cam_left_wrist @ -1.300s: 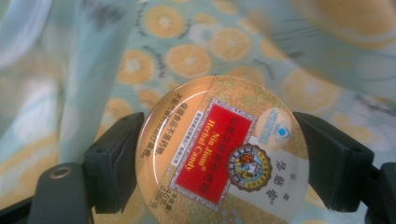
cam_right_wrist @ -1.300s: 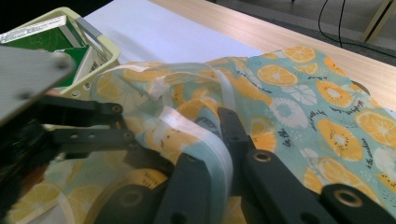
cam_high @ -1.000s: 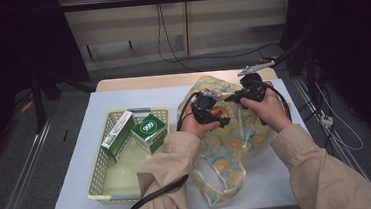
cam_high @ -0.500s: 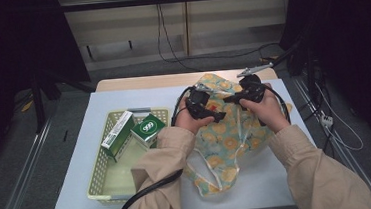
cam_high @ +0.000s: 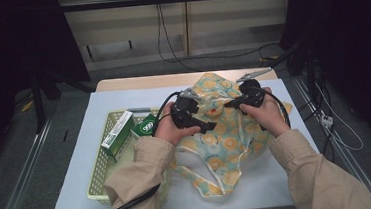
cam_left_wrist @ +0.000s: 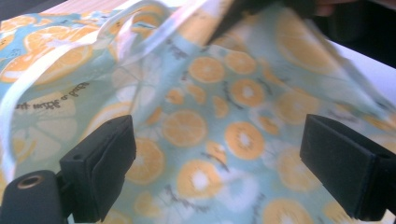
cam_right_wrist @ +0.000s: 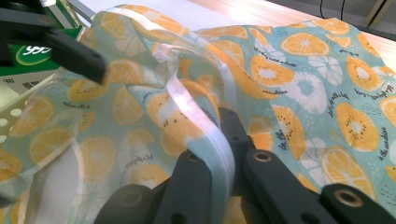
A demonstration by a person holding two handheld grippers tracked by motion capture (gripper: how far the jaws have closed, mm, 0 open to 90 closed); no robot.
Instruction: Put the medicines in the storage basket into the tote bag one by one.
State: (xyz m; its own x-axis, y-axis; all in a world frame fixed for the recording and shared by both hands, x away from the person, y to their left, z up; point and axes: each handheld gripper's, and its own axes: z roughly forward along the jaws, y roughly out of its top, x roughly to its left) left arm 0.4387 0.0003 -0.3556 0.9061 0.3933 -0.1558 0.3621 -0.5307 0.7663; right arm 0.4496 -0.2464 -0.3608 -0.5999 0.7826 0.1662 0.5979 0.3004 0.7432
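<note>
right gripper (cam_right_wrist: 219, 154) pinches the bag (cam_high: 226, 131) — left gripper (cam_left_wrist: 224, 172) just opened.

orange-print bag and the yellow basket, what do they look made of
Orange-print bag: likely thin, slightly sheer plastic or coated fabric, since it drapes in soft folds with glossy white trim.
Yellow basket: seemingly rigid moulded plastic, with perforated walls and an even matte colour.

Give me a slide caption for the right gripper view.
Right hand-held gripper clamps the white strap of an orange-print bag.

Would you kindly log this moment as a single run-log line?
right gripper: shut on bag rim | left gripper: jaws just opening, nothing pinched, over orange-print bag | two green boxes in basket
</note>
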